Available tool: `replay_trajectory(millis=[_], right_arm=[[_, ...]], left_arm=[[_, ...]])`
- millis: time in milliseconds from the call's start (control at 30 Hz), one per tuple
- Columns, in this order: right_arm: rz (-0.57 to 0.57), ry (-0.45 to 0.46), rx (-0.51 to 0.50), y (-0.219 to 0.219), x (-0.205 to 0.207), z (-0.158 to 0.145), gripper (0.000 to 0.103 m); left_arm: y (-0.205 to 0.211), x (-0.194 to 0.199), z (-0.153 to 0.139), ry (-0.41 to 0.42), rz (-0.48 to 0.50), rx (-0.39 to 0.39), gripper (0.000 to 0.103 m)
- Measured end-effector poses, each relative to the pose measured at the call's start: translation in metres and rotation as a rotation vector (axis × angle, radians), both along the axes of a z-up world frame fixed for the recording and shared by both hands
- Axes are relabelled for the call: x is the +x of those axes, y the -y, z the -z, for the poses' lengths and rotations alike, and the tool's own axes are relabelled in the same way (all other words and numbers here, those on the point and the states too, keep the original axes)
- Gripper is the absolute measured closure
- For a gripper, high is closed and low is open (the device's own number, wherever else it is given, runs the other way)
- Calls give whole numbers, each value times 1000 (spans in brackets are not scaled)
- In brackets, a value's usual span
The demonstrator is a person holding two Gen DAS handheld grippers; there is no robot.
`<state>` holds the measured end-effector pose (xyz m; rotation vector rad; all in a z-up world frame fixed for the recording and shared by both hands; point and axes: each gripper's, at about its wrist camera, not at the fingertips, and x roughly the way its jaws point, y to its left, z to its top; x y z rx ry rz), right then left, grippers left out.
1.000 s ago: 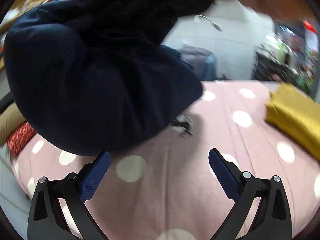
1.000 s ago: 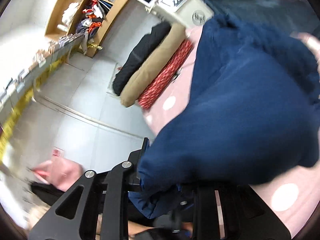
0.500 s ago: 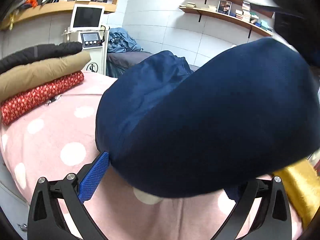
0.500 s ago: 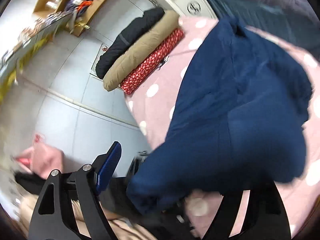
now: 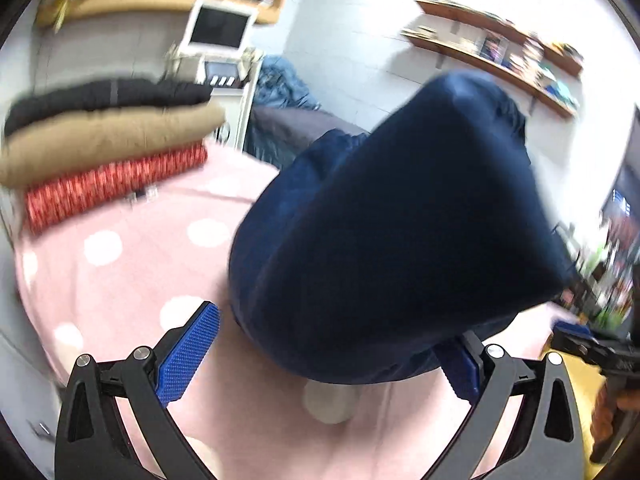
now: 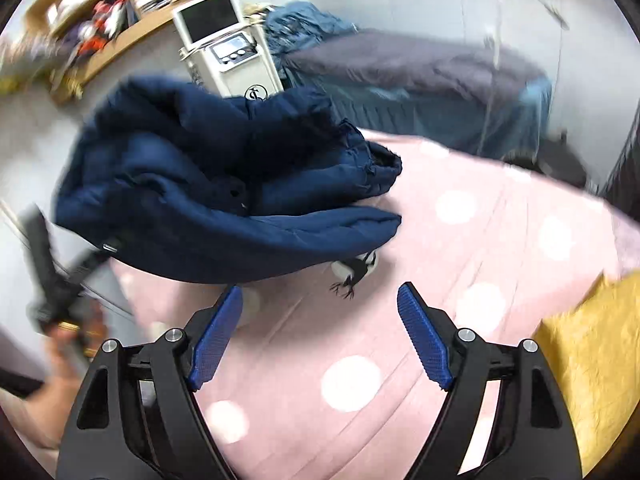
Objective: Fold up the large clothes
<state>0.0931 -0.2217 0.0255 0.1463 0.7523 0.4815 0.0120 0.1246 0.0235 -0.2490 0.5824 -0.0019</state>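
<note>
Right tool (image 6: 320, 340): jaws spread wide, nothing between, hovering over pink polka-dot bed (image 6: 460, 280). Left tool (image 5: 320, 354): jaws spread too, bulk of navy jacket (image 5: 400, 240) just ahead, drooping over right pad; contact w/ pads can't be told. Jacket bunched in a folded heap, lying at bed's left edge per right wrist view (image 6: 224, 184), partly overhanging that edge. Small black-white item (image 6: 356, 272) poking out from under jacket hem. Yellow garment (image 6: 592, 360) at bed's right edge. Stack of black, tan, red folded clothes (image 5: 108, 152) at far left corner of bed. Blurry throughout.
</note>
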Motion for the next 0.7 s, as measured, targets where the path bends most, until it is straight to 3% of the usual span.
replay_trajectory(millis=[67, 167, 200, 233, 267, 367, 467, 500, 533, 600, 700], right_arm=[[-70, 47, -16, -27, 6, 12, 24], [-137, 162, -189, -87, 17, 23, 27], [-158, 205, -211, -101, 18, 24, 40], [-187, 189, -219, -115, 21, 30, 73], [-220, 135, -201, -125, 20, 35, 81], [-426, 64, -60, -138, -12, 37, 88], [-669, -59, 275, -146, -54, 28, 103], [-748, -90, 369, -151, -65, 26, 103], [-801, -78, 358, -167, -85, 23, 103], [-781, 9, 110, -200, -110, 21, 102], [-708, 111, 5, -206, -112, 18, 100]], left_arm=[[9, -4, -1, -24, 35, 20, 5], [5, 1, 2, -50, 44, -5, 5], [-3, 5, 2, -53, 36, -1, 5], [-11, 7, 1, -57, 19, -1, 5], [-22, 4, -2, -55, -12, -13, 5], [-68, -3, -10, -34, -106, -77, 5], [-106, -6, -15, -42, -178, -142, 7], [-114, -3, -12, -57, -174, -162, 7], [-117, 0, -10, -75, -157, -176, 7], [-110, 3, -4, -104, -110, -158, 5], [-91, -2, 6, -126, -60, -127, 5]])
